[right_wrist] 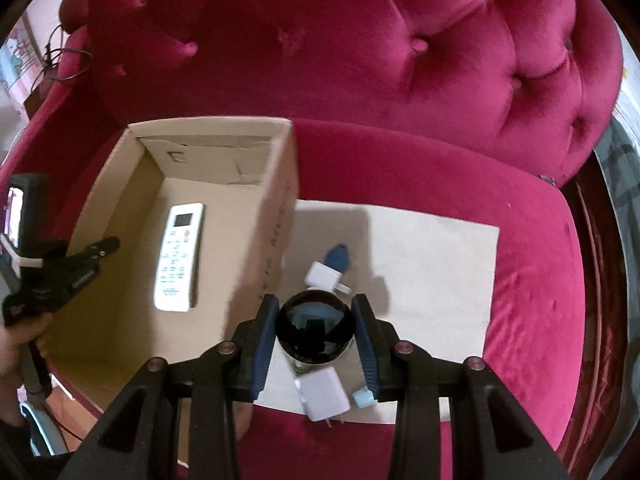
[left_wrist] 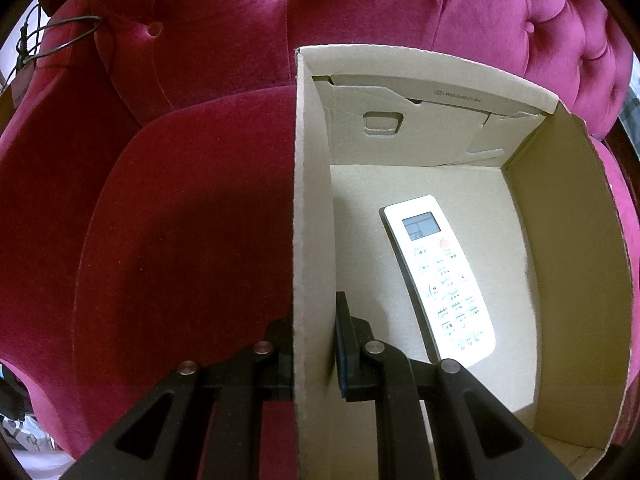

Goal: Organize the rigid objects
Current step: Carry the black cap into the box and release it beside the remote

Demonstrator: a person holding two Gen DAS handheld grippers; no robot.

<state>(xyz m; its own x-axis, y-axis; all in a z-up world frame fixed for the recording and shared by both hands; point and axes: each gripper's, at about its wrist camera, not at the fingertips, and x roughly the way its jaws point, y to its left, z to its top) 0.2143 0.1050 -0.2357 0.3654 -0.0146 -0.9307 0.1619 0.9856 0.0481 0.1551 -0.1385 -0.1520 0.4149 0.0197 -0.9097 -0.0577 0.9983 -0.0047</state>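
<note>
Remote [left_wrist: 440,276] flat in box [left_wrist: 314,208], left hand-held gripper [left_wrist: 314,344] clamping its wall, right hand-held gripper [right_wrist: 316,332] gripping black ball [right_wrist: 314,328].

I see matt corrugated cardboard box [left_wrist: 316,208], smooth white plastic remote [left_wrist: 440,276], plush velvet sofa [left_wrist: 180,240], glossy black ball [right_wrist: 315,326], matt paper sheet [right_wrist: 436,252].

The cardboard box [left_wrist: 440,96] has a small line of gray print on its inner back flap, too blurry to read. The white remote [left_wrist: 440,276] has tiny marks on its buttons, too small to read. Dark print on the box's outer wall [right_wrist: 280,220] is blurred.
</note>
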